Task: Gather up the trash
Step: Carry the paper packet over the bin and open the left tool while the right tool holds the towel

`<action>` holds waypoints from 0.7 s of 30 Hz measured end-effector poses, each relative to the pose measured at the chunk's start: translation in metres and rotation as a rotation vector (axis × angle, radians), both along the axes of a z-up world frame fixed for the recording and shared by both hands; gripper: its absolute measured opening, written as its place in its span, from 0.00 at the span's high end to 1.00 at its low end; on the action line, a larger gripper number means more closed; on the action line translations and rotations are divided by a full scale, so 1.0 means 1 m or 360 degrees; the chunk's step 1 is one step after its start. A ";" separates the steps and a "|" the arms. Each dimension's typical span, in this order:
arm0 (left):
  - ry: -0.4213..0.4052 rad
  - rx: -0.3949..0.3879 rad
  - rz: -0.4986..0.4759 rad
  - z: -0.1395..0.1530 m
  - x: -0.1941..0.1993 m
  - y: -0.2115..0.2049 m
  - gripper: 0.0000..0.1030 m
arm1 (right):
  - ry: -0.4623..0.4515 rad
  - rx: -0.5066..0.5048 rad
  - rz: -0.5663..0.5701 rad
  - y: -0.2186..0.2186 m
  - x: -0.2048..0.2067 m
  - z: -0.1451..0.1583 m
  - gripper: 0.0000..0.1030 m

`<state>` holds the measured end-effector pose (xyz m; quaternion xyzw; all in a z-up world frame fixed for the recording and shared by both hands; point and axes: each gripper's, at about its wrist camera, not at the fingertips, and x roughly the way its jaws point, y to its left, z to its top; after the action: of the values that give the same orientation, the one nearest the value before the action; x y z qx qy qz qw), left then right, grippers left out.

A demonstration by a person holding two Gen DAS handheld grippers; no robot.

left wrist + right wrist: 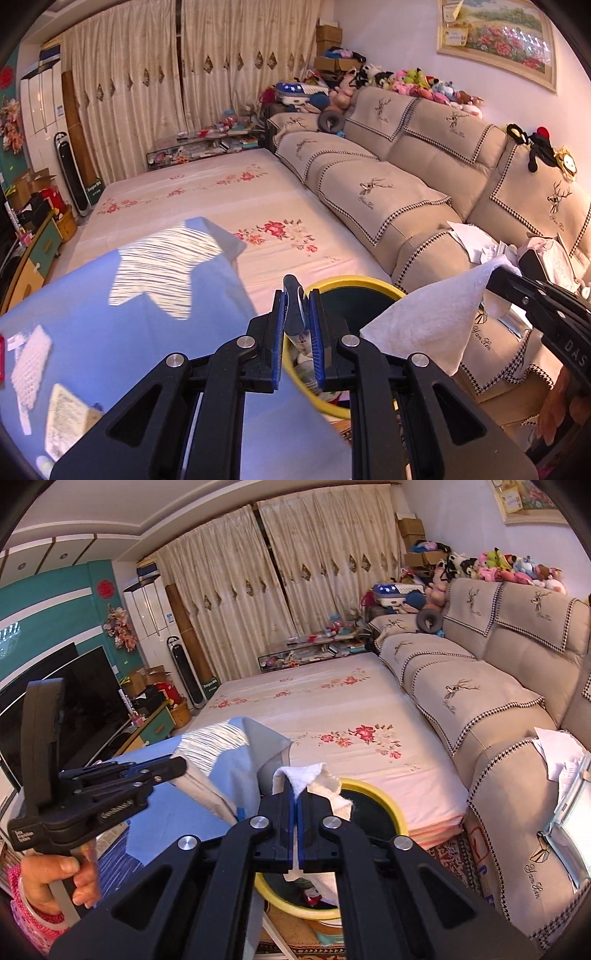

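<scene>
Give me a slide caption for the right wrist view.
Right gripper pinching a white tissue above the yellow-rimmed trash bin.

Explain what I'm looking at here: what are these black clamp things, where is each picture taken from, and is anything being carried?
No robot: a person holds a hand-held clamp tool in each hand, with a wide-angle camera on each looking along its jaws.

In the left tool's view, the left gripper is shut on a dark, flat object I can't identify, above a yellow-rimmed bin already holding rubbish. The right tool enters from the right.

In the right tool's view, the right gripper is shut on a white tissue over the same bin. The person's left hand grips the other tool.

More scraps lie on the blue cloth; papers sit on the sofa.
</scene>
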<state>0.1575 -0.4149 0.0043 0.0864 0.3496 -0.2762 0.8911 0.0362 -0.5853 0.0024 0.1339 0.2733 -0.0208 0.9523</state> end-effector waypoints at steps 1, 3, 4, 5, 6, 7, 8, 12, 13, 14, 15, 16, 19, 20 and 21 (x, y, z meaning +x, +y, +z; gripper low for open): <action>0.0011 0.0011 0.0000 -0.005 0.002 -0.009 0.87 | 0.0006 0.0004 -0.0005 -0.005 0.001 -0.003 0.99; 0.0043 0.0033 -0.0003 -0.017 0.009 -0.029 0.87 | 0.0017 0.0009 -0.0018 -0.012 0.004 -0.007 0.99; 0.0062 0.0041 -0.0003 -0.023 0.012 -0.037 0.87 | 0.0022 0.0016 -0.0021 -0.016 0.005 -0.010 0.99; 0.0079 0.0048 -0.0002 -0.028 0.014 -0.044 0.87 | 0.0026 0.0021 -0.0022 -0.019 0.006 -0.011 0.99; 0.0096 0.0060 -0.0001 -0.035 0.017 -0.051 0.87 | 0.0030 0.0025 -0.0024 -0.022 0.007 -0.013 0.99; 0.0106 0.0070 0.0003 -0.041 0.019 -0.058 0.86 | 0.0035 0.0026 -0.0026 -0.024 0.007 -0.015 0.99; 0.0117 0.0078 0.0010 -0.047 0.021 -0.064 0.82 | 0.0039 0.0029 -0.0026 -0.026 0.006 -0.016 0.99; 0.0144 0.0098 0.0048 -0.066 0.025 -0.069 0.44 | 0.0047 0.0037 -0.0037 -0.030 0.008 -0.019 0.99; 0.0144 0.0100 0.0051 -0.067 0.024 -0.070 0.36 | 0.0048 0.0039 -0.0039 -0.030 0.007 -0.019 0.99; 0.0138 0.0092 0.0047 -0.066 0.021 -0.070 0.30 | 0.0048 0.0039 -0.0039 -0.030 0.006 -0.018 0.99; 0.0120 0.0073 0.0038 -0.062 0.017 -0.065 0.27 | 0.0048 0.0037 -0.0037 -0.030 0.007 -0.018 0.99; 0.0096 0.0062 0.0043 -0.057 0.013 -0.060 0.21 | 0.0050 0.0035 -0.0037 -0.030 0.007 -0.018 0.99; 0.0039 -0.0010 0.0059 -0.036 -0.002 -0.039 0.17 | 0.0051 0.0032 -0.0032 -0.027 0.008 -0.017 0.99; 0.0022 -0.0046 0.0061 -0.027 -0.008 -0.030 0.15 | 0.0052 0.0030 -0.0027 -0.026 0.008 -0.018 0.99; 0.0003 -0.0076 0.0068 -0.018 -0.014 -0.018 0.13 | 0.0054 0.0027 -0.0023 -0.024 0.008 -0.017 0.99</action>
<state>0.1432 -0.4329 -0.0142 0.0574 0.3456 -0.2653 0.8983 0.0441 -0.6089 -0.0143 0.1435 0.2886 -0.0279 0.9462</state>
